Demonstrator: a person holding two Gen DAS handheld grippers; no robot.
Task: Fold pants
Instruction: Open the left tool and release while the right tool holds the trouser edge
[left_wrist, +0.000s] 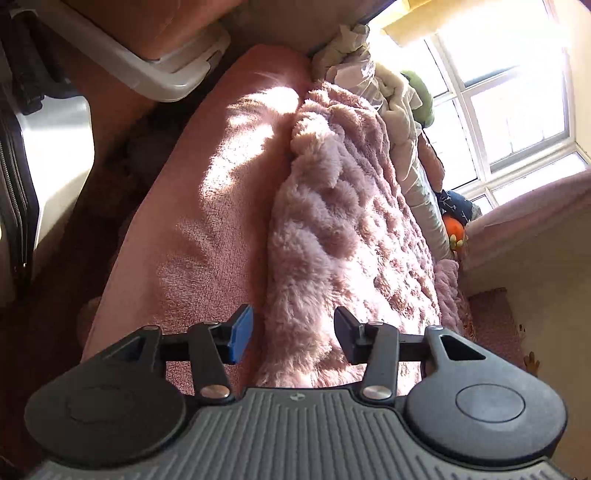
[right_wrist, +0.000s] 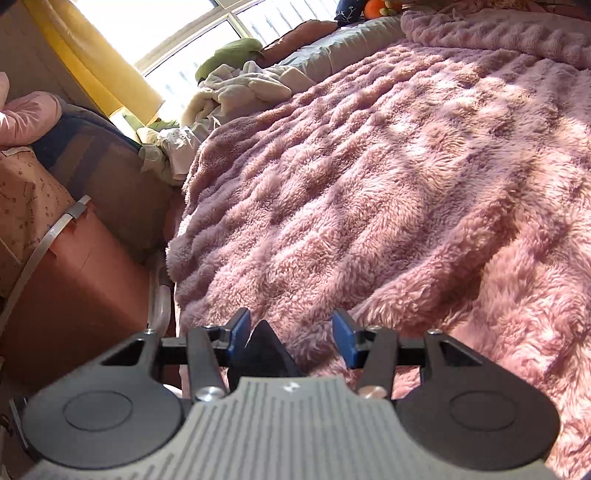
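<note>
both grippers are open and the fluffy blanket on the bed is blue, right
Not quite. The fluffy blanket is pink, not blue, as the right wrist view shows plainly; only the gripper pads are blue. The rest holds: the left gripper and the right gripper are both open.

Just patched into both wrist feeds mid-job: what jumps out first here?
The fluffy pink blanket fills the right wrist view, sunlit, spread over the bed; the left wrist view shows it bunched beside a smoother pink cover. Both the left gripper and right gripper are open, with a dark pointed piece between the right one's fingers. A bright window glares beyond crumpled pale laundry.
</note>
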